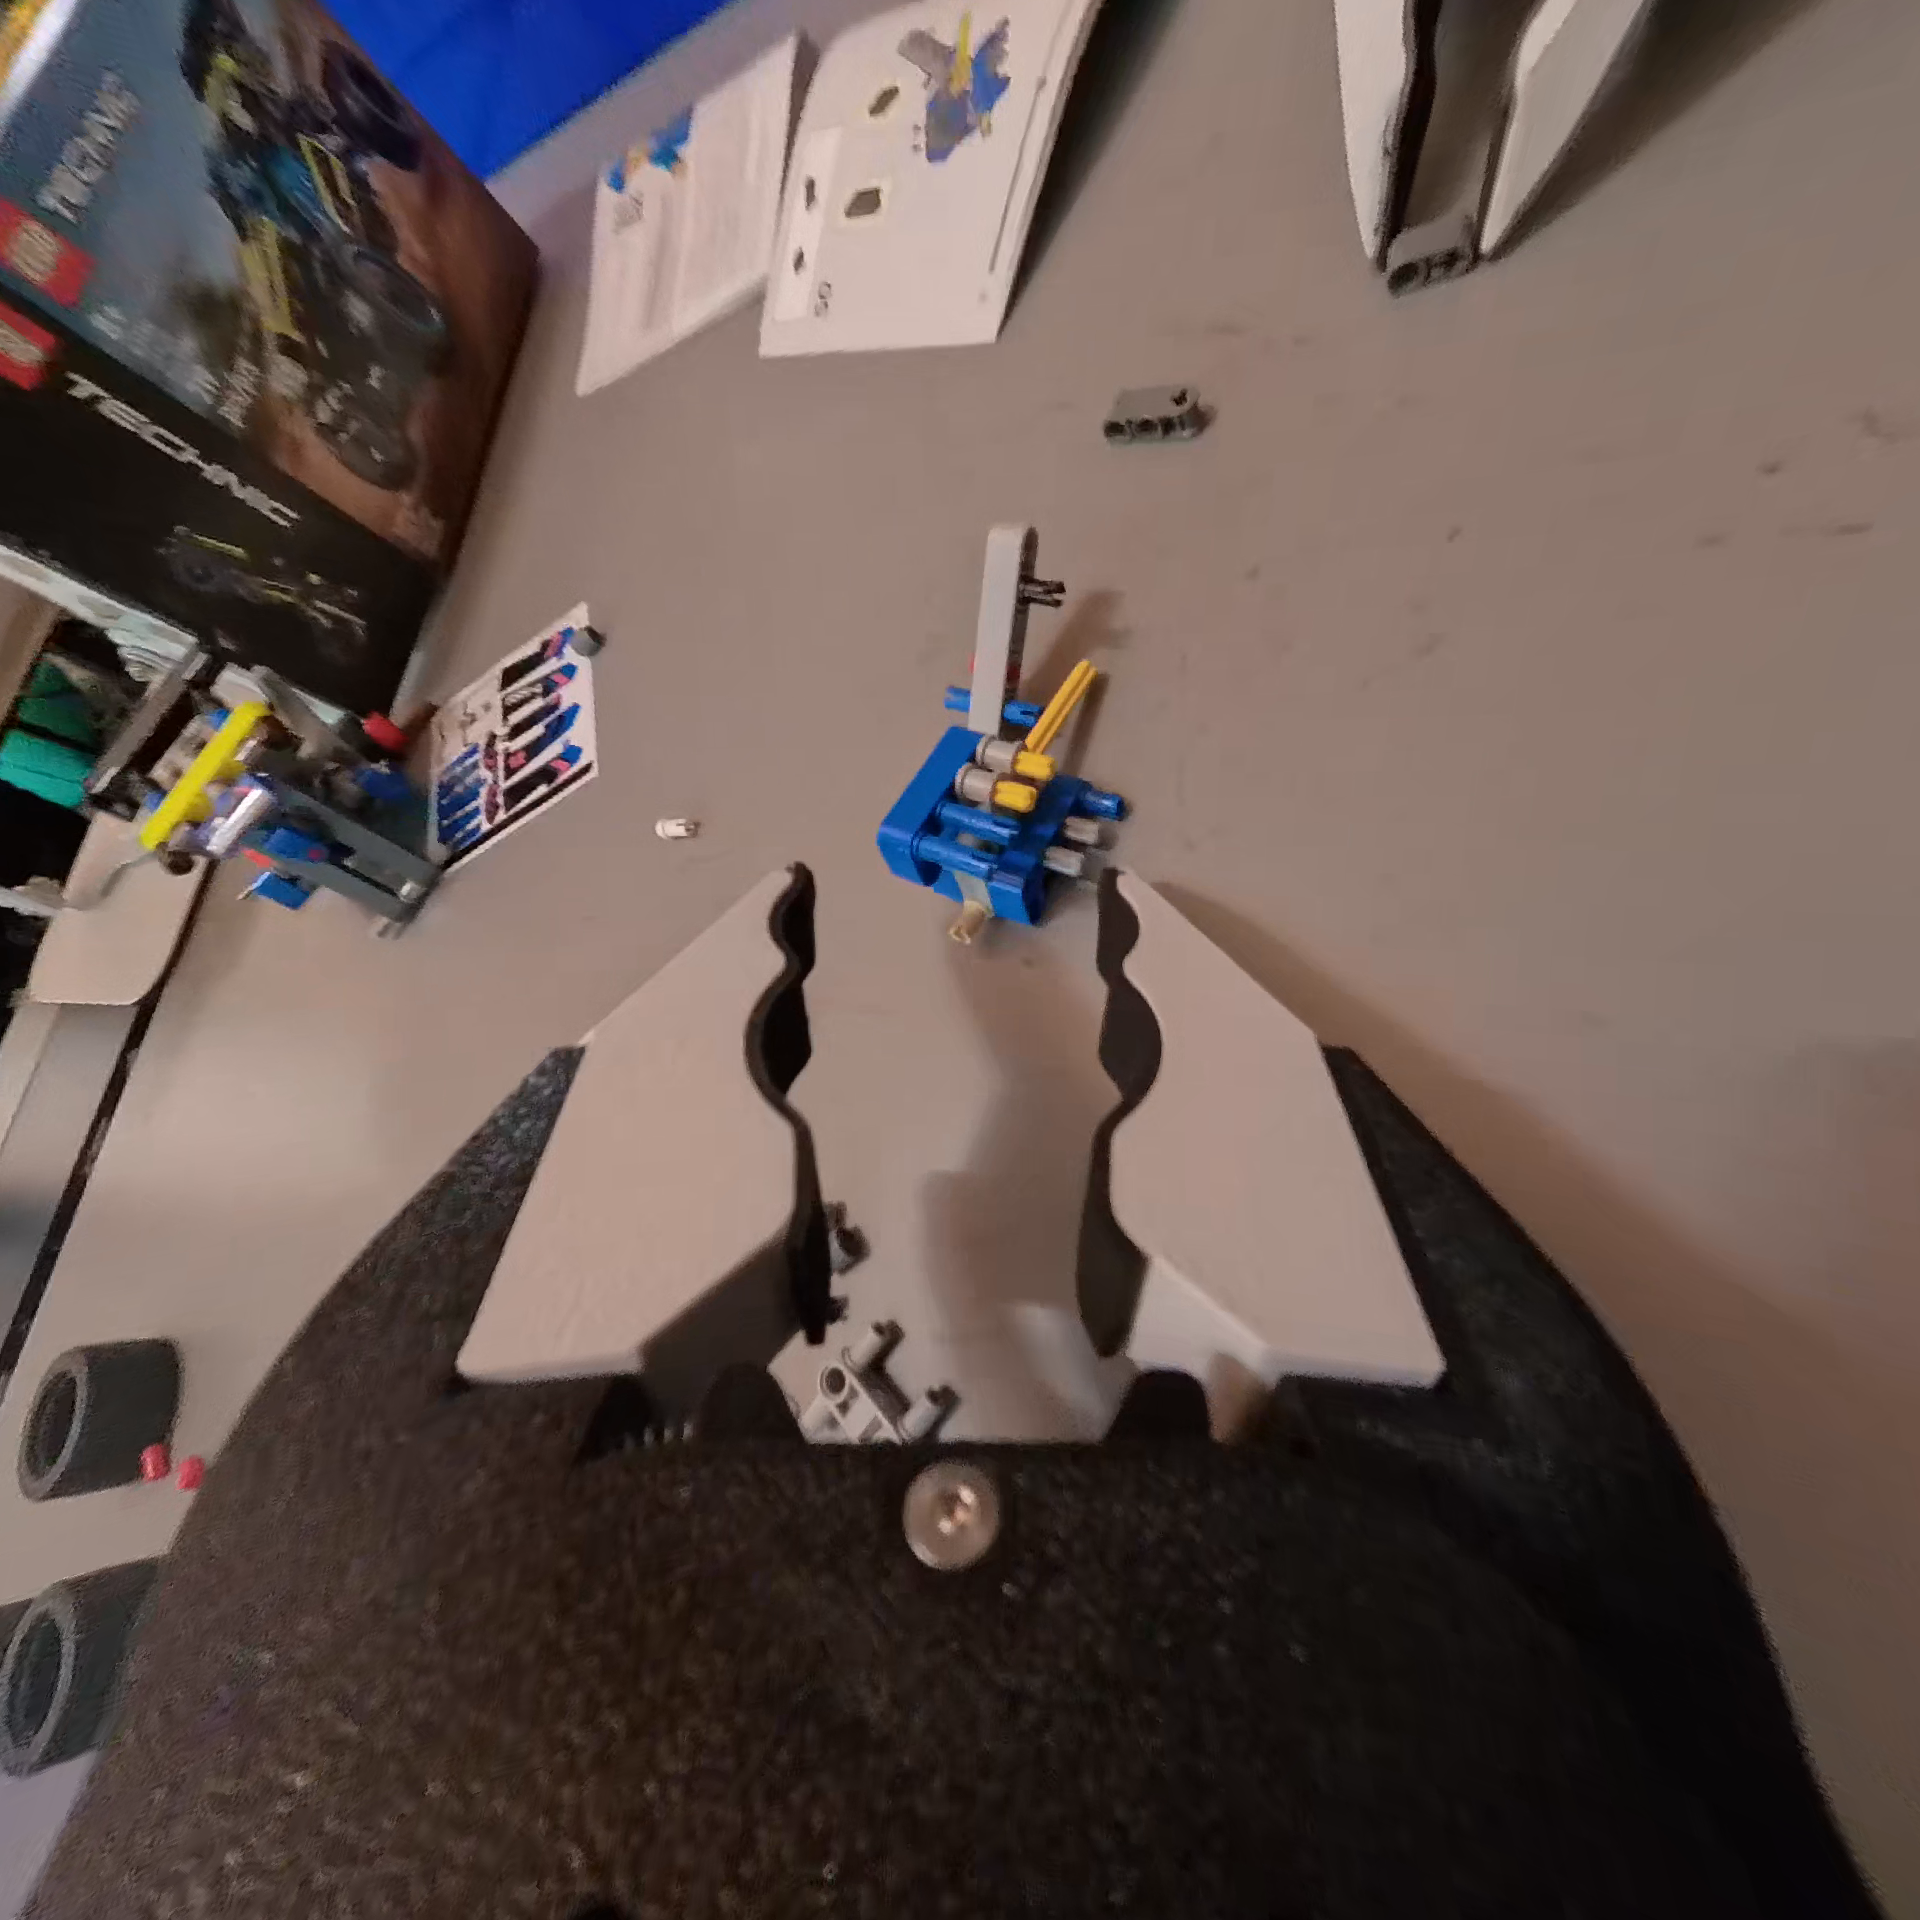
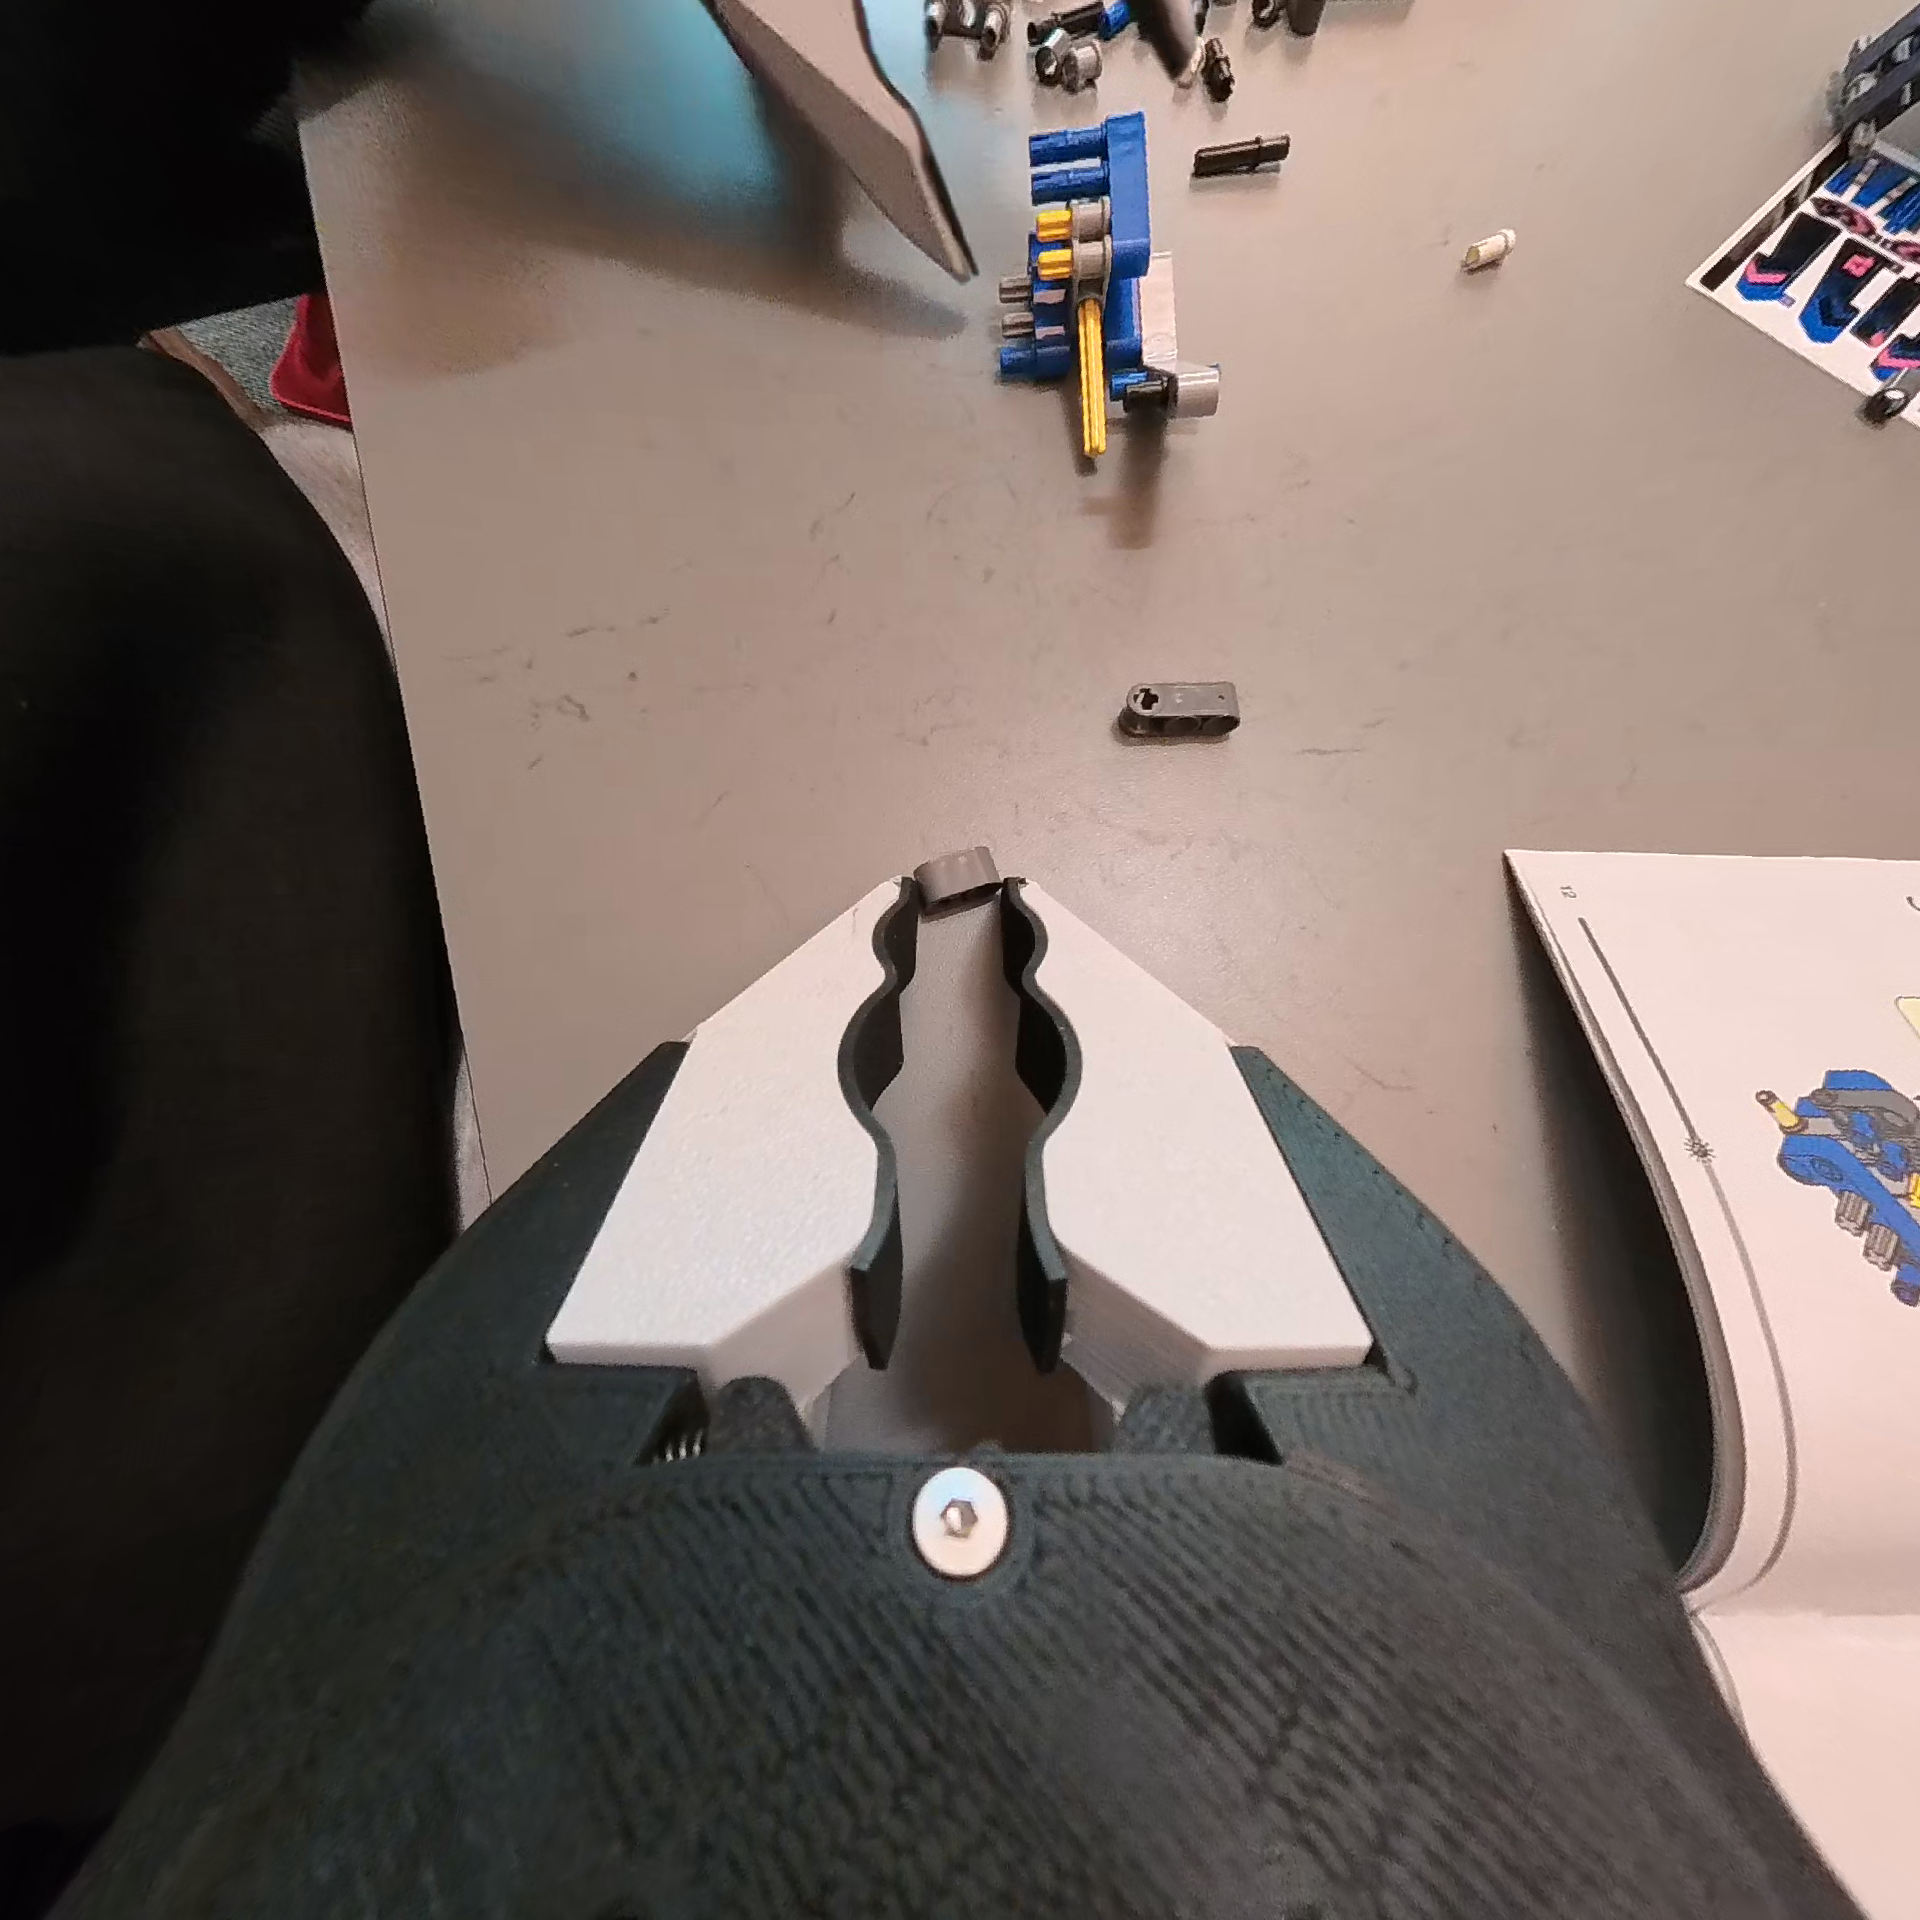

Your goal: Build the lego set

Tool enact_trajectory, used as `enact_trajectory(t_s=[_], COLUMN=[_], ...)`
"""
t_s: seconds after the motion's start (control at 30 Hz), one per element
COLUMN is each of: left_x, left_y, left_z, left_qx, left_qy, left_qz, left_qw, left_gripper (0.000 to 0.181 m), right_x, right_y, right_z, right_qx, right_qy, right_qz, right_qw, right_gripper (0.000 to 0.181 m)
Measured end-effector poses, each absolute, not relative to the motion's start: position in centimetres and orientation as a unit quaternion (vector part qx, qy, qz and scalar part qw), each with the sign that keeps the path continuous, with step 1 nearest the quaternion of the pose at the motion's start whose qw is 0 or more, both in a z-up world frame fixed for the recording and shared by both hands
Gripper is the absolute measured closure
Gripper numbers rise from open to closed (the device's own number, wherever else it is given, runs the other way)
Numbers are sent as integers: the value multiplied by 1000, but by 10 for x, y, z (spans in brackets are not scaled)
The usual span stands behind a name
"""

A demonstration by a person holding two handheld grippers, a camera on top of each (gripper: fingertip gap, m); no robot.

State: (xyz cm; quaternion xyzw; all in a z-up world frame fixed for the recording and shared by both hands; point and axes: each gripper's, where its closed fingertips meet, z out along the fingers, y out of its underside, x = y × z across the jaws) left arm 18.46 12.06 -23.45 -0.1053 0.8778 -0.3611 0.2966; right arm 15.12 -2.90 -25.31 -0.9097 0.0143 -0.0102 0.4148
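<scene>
Right wrist view: the right tool (image 2: 961,885) is clenched on a small grey lego piece (image 2: 957,876), pinched at the very tips of its fingers above the grey desk (image 2: 727,644). Just ahead lies a dark grey short beam (image 2: 1179,709), alone on the desk. Farther off sits the blue lego assembly (image 2: 1101,281), with yellow and grey pins and a yellow axle pointing back toward the tool. One finger of the left tool shows beside that assembly, apart from it. An open instruction booklet (image 2: 1704,1195) lies to the right, and a sticker sheet (image 2: 1829,260) at the far right edge.

Left wrist view: the left tool (image 1: 951,883) is released, jaws spread wide and holding nothing, with the blue assembly just beyond its tips, nearer the right finger. A light grey beam (image 1: 1003,623) stands up from that assembly. Small grey pieces (image 1: 878,1382) lie on the desk between the fingers' bases. To the left are the set's box (image 1: 239,312), a second partly built model (image 1: 260,821), and two black tyres (image 1: 94,1403).
</scene>
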Motion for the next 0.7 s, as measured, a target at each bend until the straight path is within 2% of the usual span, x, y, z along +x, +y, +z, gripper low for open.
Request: enact_trajectory(t_s=[0.03, 0.1, 0.2, 0.37, 0.43, 0.7], left_x=[186, 188, 185, 177, 171, 162], left_y=[119, 115, 113, 108, 104, 97], left_z=[-235, -235, -239, -238, -237, -240], left_qx=[-103, -103, -102, -103, -97, -95], left_qy=[879, 878, 885, 891, 895, 906], left_qz=[-363, -374, -367, -350, -347, -320], left_qw=[292, 281, 267, 269, 265, 260], left_gripper=[132, 132, 145, 146, 155, 155], right_x=[151, 151, 151, 151, 151, 151], right_y=[-29, -29, -29, -29, -29, -29], right_z=[-253, -253, -253, -253, -253, -253], right_qx=[-910, -910, -910, -910, -910, -910], right_qy=[14, 14, 13, 12, 13, 10], right_qz=[-11, -11, -13, -15, -14, -19], right_qw=[415, 415, 415, 415, 415, 414], right_gripper=[166, 167, 166, 167, 167, 167])
